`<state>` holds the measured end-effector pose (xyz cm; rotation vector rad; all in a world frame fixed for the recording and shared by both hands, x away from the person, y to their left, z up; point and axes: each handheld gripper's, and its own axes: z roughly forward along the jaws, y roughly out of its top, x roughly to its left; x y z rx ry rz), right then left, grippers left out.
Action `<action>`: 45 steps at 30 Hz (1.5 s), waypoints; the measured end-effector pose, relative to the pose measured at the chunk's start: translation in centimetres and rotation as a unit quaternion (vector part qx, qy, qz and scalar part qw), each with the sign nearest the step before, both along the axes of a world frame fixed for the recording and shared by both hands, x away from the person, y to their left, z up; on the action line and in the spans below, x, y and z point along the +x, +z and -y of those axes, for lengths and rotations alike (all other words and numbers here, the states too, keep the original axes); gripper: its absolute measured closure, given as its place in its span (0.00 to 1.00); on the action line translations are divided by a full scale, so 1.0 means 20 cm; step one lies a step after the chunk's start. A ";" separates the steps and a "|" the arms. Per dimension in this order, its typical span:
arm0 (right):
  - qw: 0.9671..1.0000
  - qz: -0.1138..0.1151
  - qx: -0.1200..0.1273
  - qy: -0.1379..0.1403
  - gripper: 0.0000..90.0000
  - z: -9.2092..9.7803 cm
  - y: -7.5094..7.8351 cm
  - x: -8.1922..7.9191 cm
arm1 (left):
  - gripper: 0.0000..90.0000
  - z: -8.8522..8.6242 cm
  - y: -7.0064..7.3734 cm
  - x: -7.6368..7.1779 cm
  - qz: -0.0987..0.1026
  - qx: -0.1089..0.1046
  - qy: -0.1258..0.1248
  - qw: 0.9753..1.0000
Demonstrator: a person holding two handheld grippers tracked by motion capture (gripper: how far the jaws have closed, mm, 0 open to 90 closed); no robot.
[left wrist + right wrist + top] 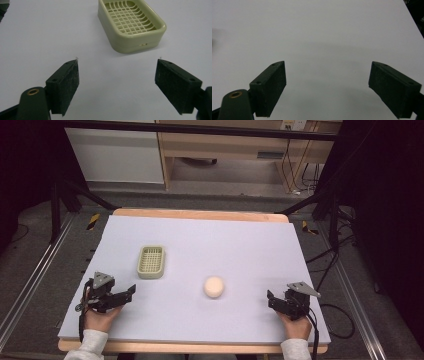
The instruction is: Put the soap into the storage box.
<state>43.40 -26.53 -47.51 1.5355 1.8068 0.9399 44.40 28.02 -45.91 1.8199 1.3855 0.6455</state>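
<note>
A pale green soap dish point(151, 261) with a grid floor lies left of the table's middle; in the left gripper view the dish point(131, 23) sits ahead and slightly right of the jaws. A round cream bar of soap point(214, 287) rests on the white surface near the centre. My left gripper point(129, 293) is at the front left, open and holding nothing, a short way below the dish. My right gripper point(271, 299) is at the front right, open and holding nothing, to the right of the soap. In their own views the left gripper point(116, 83) and right gripper point(327, 86) show wide-apart black pads over bare surface.
The white board point(250, 245) covers a wooden table. Black frame legs and cables stand on the floor beyond the table's left and right edges. A wooden cabinet point(225, 150) stands at the back.
</note>
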 end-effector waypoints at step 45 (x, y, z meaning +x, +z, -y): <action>1.000 0.014 -0.004 0.013 0.14 -0.04 0.00 0.00 | 0.23 0.24 0.11 -0.01 0.020 -0.025 -0.059 0.998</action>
